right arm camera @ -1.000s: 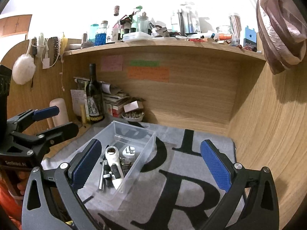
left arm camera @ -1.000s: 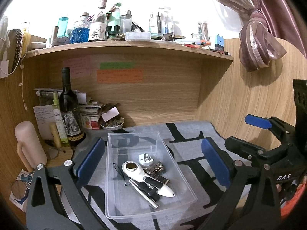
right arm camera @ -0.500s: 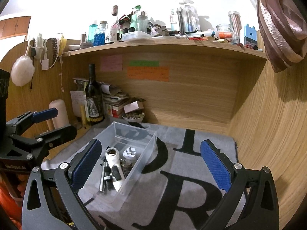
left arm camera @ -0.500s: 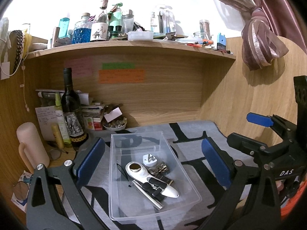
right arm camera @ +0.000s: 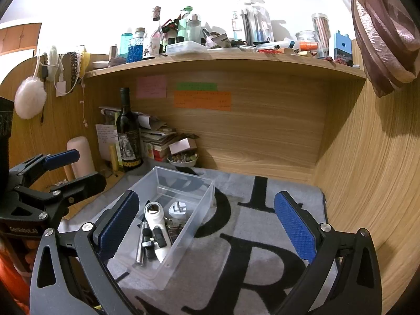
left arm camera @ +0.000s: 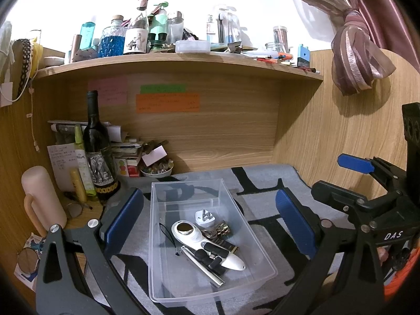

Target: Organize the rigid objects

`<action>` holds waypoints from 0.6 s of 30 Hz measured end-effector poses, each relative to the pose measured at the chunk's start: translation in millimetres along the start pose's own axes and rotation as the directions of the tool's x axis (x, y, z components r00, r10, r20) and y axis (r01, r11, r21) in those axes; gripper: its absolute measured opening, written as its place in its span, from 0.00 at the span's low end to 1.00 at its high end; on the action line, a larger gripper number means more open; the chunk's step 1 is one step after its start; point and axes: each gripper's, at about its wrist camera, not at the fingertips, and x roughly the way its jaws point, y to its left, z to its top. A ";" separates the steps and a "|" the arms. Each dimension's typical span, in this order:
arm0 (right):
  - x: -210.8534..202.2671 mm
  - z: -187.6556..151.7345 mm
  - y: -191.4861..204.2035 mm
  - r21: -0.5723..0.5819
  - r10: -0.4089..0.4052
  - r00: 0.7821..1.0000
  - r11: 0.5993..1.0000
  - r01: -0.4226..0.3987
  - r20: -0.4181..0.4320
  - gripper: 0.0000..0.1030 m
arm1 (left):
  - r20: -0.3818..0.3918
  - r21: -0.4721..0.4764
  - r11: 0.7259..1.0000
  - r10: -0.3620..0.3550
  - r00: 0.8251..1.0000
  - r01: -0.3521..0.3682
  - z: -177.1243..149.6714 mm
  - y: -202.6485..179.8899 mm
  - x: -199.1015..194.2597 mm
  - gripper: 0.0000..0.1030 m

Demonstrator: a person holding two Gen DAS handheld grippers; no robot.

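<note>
At the far left of the bench (left arm camera: 86, 260) a pale pink mug (left arm camera: 43, 197) stands upright near the wooden side wall, and just to its right a dark wine bottle (left arm camera: 98, 155) with an elephant label stands upright in front of a stack of papers and books (left arm camera: 126, 149). A small white bowl (left arm camera: 157, 169) of mixed small pieces sits to the right of the bottle, against the back panel. A grey mat with large black letters (right arm camera: 262, 236) covers the middle and right of the bench, and on it rests the clear plastic bin (left arm camera: 252, 231), lying between the two blue pads of the left claw (left arm camera: 210, 223), which is spread wide and grasping nothing. Inside the bin, bunched toward its near half, lie a white handheld magnifier (left arm camera: 202, 241), a white plug adapter (left arm camera: 205, 218) beside the magnifier's lens end, a silver metal pen-like rod (left arm camera: 202, 266), and some small dark and metallic pieces that I cannot identify. In the right wrist view the bin (right arm camera: 199, 202) sits toward the left finger of the right claw (right arm camera: 207, 227), which is likewise released and empty, its pads well apart above the mat. At the far right a knotted mauve curtain (left arm camera: 357, 63) hangs against the wooden side wall. The shelf (right arm camera: 236, 60) overhead is crowded with bottles and jars.
</note>
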 end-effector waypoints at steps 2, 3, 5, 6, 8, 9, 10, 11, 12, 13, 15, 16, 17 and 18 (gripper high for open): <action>-0.1 0.6 0.9 0.000 0.000 1.000 1.000 0.000 0.002 1.00 | 0.001 0.001 1.000 -0.001 1.000 0.001 -0.2 -0.5 0.2 0.99; 0.3 0.7 1.6 0.000 -0.002 1.000 1.000 0.002 0.004 1.00 | 0.001 0.001 1.000 -0.002 1.000 0.002 -0.4 -0.5 0.5 0.99; 0.8 0.9 3.1 -0.001 -0.006 1.000 1.000 0.006 0.005 1.00 | 0.001 0.000 1.000 -0.001 1.000 0.001 -0.2 -0.6 0.2 0.99; 0.7 0.7 2.7 0.000 -0.004 1.000 1.000 0.004 0.005 1.00 | 0.001 0.000 1.000 -0.001 1.000 0.001 -0.2 -0.4 0.3 0.99; 0.6 0.7 2.9 -0.001 -0.006 1.000 1.000 0.006 0.005 1.00 | -0.002 -0.003 1.000 -0.001 1.000 0.001 -0.3 -0.6 0.7 0.99; 0.9 0.9 3.5 -0.002 -0.009 1.000 1.000 0.009 0.006 1.00 | -0.004 -0.004 1.000 -0.002 1.000 0.002 -0.5 -0.7 1.2 0.99; 1.1 1.1 3.9 -0.002 -0.012 1.000 1.000 0.012 0.007 1.00 | -0.004 -0.004 1.000 -0.001 1.000 0.001 -0.3 -1.2 1.6 0.99; 0.8 0.9 3.7 -0.001 -0.012 1.000 1.000 0.012 0.007 1.00 | -0.004 -0.004 1.000 0.000 1.000 0.000 -0.2 -1.4 1.7 0.99; 1.0 0.9 3.2 0.001 -0.011 1.000 1.000 0.011 0.005 1.00 | -0.004 -0.004 1.000 -0.001 1.000 0.001 -0.2 -1.1 1.5 0.99; 1.3 1.1 3.2 0.003 -0.011 1.000 1.000 0.011 0.005 1.00 | -0.004 -0.004 1.000 -0.002 1.000 0.002 -0.2 -1.1 1.7 0.99; 1.4 1.5 3.1 0.006 -0.012 1.000 1.000 0.012 0.005 1.00 | -0.005 -0.004 1.000 -0.002 1.000 0.002 -0.2 -0.7 1.8 0.99; 1.5 1.2 2.7 0.006 -0.013 1.000 1.000 0.013 0.005 1.00 | -0.005 -0.005 1.000 -0.001 1.000 0.001 -0.2 -0.8 2.0 0.99; 1.6 1.4 2.7 0.007 -0.014 1.000 1.000 0.014 0.005 1.00 | -0.005 -0.007 1.000 -0.002 1.000 0.002 -0.2 -0.8 2.3 0.99; 1.9 1.5 2.8 0.008 -0.014 1.000 1.000 0.014 0.005 1.00 | -0.005 -0.006 1.000 -0.003 1.000 0.003 -0.2 -0.4 2.0 0.99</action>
